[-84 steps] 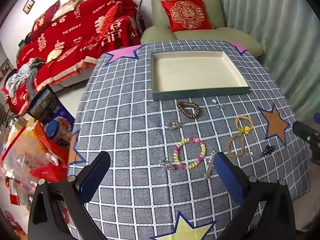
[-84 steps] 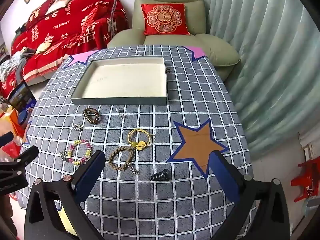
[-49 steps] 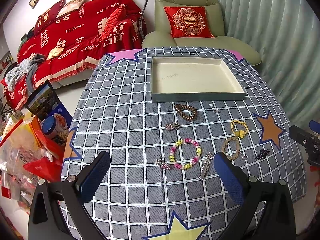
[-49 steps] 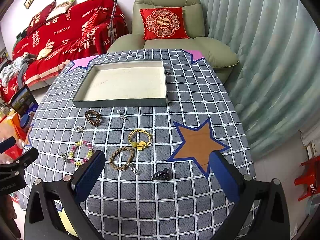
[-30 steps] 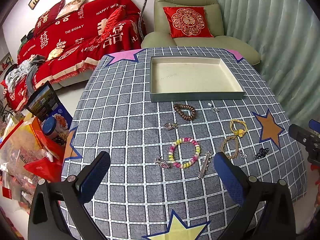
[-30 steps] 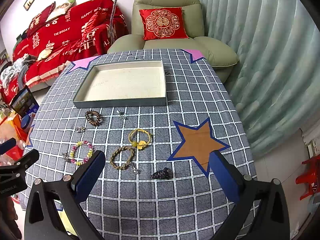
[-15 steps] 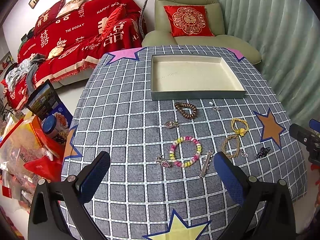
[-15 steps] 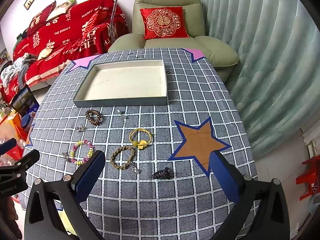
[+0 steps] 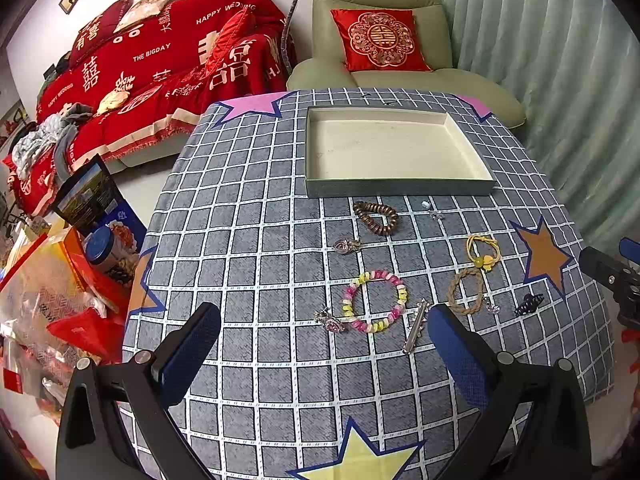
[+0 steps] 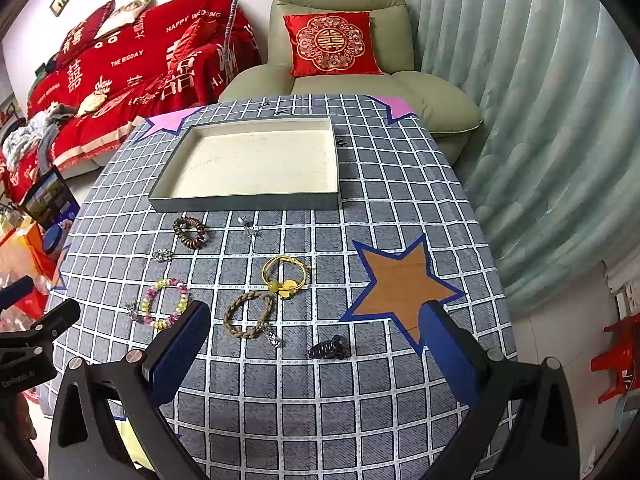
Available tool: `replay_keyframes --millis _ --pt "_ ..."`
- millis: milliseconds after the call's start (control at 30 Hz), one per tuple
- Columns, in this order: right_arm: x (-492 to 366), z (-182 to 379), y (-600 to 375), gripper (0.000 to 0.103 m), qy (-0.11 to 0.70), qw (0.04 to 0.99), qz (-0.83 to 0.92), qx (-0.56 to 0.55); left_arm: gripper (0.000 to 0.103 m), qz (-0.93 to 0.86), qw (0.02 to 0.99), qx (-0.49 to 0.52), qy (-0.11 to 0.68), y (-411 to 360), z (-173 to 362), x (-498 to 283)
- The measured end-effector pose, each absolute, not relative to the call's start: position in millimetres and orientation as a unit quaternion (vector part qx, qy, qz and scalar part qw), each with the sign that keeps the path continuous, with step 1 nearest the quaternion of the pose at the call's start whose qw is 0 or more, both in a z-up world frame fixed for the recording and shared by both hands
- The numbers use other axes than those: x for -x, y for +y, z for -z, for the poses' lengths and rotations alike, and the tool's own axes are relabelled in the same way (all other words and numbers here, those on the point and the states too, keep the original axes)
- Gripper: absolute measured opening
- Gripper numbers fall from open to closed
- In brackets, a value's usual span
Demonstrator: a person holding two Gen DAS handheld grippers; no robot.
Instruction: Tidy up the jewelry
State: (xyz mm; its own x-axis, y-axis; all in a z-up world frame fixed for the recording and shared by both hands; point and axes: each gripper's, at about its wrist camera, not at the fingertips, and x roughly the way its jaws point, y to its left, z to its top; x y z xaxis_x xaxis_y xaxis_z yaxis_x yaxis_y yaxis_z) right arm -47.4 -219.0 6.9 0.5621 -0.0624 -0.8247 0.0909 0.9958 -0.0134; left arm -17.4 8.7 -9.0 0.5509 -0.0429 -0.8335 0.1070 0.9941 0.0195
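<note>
Two bracelets [image 9: 375,300] [image 10: 250,315] lie between hand-held grippers and tray [image 9: 396,189].

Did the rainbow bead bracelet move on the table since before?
No. The bead bracelet lies on the same squares of the checked cloth, the same way off from the tray. Only the camera shifted a little.

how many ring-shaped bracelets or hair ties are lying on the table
4. Brown beaded bracelet just in front of the tray; pastel beaded bracelet nearer the camera; yellow hair tie to the right; braided rope bracelet just below it.
</note>
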Motion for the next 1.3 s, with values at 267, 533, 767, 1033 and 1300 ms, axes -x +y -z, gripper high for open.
replay_keyframes --millis 267,533,767,1033,1300 --pt "45.7 -6.4 -219.6 0.103 0.467 0.883 0.043 -0.015 0.103 0.043 0.879 -0.034 0.473 9.1 10.4 16.9" --pt "45.2 -5.9 -219.4 0.103 0.468 0.883 0.043 -0.016 0.103 0.044 0.878 -0.034 0.475 7.0 10.6 15.8" --pt "45.0 -6.4 -219.8 0.103 0.467 0.883 0.043 -0.015 0.103 0.044 0.878 -0.034 0.476 6.8 11.1 15.5" --pt "45.1 -4.1 -219.6 0.103 0.469 0.882 0.042 -0.016 0.103 0.044 0.878 -0.034 0.476 6.9 10.8 15.6" --pt "45.0 -3.0 -220.5 0.103 0.470 0.881 0.042 -0.016 0.103 0.045 0.877 -0.034 0.477 7.0 11.9 15.5"
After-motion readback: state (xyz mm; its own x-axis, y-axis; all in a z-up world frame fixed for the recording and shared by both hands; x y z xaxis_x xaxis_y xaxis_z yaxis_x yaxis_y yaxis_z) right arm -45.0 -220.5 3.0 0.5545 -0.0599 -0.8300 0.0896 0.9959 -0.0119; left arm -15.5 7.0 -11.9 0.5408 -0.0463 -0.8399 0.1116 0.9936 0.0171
